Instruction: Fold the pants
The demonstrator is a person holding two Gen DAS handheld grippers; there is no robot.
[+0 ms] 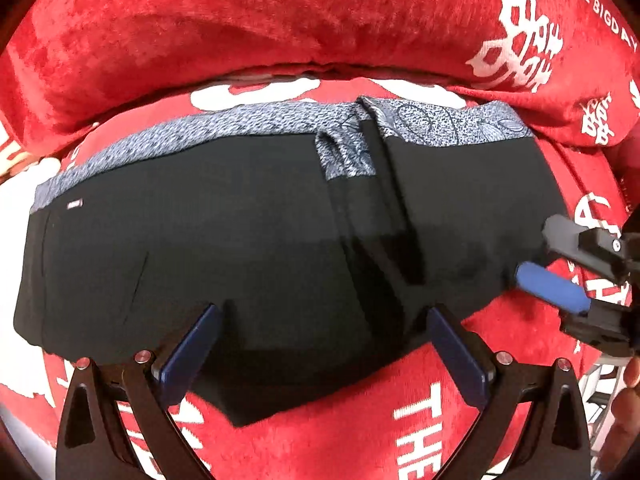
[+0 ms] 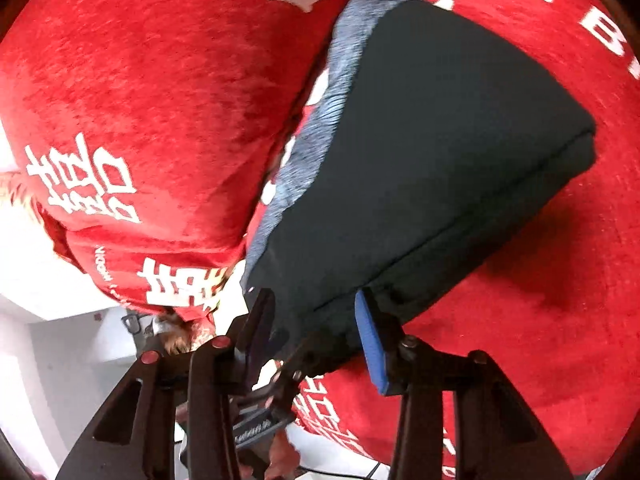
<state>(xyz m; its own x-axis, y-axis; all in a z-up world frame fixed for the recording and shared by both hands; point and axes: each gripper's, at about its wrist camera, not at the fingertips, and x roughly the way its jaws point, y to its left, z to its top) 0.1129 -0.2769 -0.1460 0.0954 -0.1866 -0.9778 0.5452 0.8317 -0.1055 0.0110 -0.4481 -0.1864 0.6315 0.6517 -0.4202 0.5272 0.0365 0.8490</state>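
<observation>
On the red printed sofa cover lie the black pants, folded, grey patterned waistband toward the backrest. Left gripper hovers over the near edge, jaws wide and empty; right gripper, jaws apart, straddles the pants' corner

Red plush sofa seat with white lettering; black folded pants lie flat on it, patterned grey waistband at 12 o'clock.
</observation>
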